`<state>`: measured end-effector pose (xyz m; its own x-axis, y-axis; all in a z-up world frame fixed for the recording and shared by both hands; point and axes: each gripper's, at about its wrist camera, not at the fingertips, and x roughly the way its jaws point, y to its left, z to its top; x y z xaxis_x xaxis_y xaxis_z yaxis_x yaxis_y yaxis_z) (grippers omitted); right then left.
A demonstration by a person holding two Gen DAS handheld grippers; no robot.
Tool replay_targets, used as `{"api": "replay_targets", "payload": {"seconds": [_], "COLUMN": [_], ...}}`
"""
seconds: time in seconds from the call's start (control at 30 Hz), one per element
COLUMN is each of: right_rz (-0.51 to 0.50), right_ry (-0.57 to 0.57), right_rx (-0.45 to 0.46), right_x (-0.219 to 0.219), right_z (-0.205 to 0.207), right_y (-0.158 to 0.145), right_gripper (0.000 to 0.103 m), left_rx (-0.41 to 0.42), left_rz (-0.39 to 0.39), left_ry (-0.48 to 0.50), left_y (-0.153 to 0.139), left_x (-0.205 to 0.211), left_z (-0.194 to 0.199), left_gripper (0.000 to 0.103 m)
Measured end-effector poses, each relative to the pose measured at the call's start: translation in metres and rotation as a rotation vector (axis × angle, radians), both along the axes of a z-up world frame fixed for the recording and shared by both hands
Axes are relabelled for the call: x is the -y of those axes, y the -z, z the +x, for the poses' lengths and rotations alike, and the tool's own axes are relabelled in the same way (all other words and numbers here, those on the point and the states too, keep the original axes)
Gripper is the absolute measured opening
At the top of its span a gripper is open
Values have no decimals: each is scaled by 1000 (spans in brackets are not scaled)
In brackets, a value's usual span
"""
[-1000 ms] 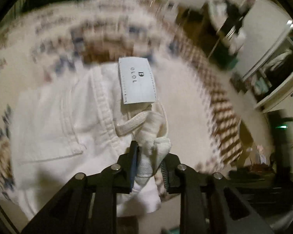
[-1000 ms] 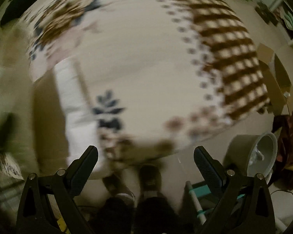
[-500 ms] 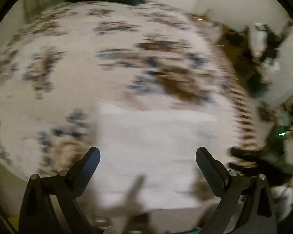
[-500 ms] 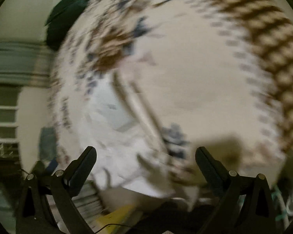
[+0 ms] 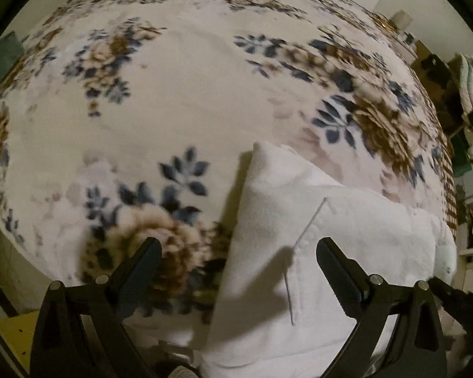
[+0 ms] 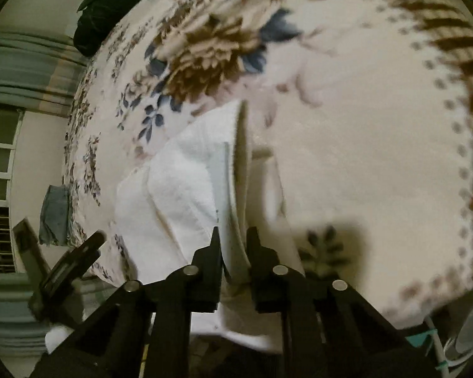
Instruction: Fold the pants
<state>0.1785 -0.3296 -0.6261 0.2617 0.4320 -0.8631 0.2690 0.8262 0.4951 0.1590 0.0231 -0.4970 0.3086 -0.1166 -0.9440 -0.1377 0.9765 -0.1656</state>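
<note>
Fingers of the right gripper (image 6: 233, 249) are pinching a pants (image 6: 186, 189) edge at lower centre; the left gripper (image 5: 238, 261) is hovering spread, empty, over the folded pants (image 5: 324, 252) lower right. Likely final fold; next needs carrying this edge across.

Light: dim, warm indoor light; corners of both views black.
Shadows: dark gripper-shaped shadow on the white pants (image 5: 299, 236); another on the blanket (image 6: 362, 163) near its front edge.
Blur: floral print smeared, worse in the right view.
Distortion: strong fisheye bulge, bed edges curve.
</note>
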Motion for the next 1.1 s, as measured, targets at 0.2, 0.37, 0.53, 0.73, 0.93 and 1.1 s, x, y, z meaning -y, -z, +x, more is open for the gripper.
{"api": "replay_targets", "payload": {"seconds": [0.2, 0.37, 0.53, 0.73, 0.93, 1.1], "right_rz": [-59, -69, -57, 148, 337, 305], "right_ry": [116, 150, 162, 242, 362, 430], "right_rx": [-34, -93, -195, -189, -306, -215], "right_x": [52, 82, 89, 113, 110, 99], "right_z": [-39, -48, -37, -72, -111, -134], "right_y": [-12, 28, 72, 58, 103, 78], "right_gripper": [11, 12, 47, 74, 67, 17], "left_rx": [-25, -52, -86, -14, -63, -106], "left_rz": [-12, -82, -128, -88, -31, -7], "left_ry": [68, 56, 32, 107, 144, 141], "left_y": [17, 41, 49, 4, 18, 38], "left_x": [29, 33, 20, 17, 22, 22], "left_z": [22, 54, 73, 36, -6, -17], "left_gripper": [101, 103, 103, 103, 103, 103]}}
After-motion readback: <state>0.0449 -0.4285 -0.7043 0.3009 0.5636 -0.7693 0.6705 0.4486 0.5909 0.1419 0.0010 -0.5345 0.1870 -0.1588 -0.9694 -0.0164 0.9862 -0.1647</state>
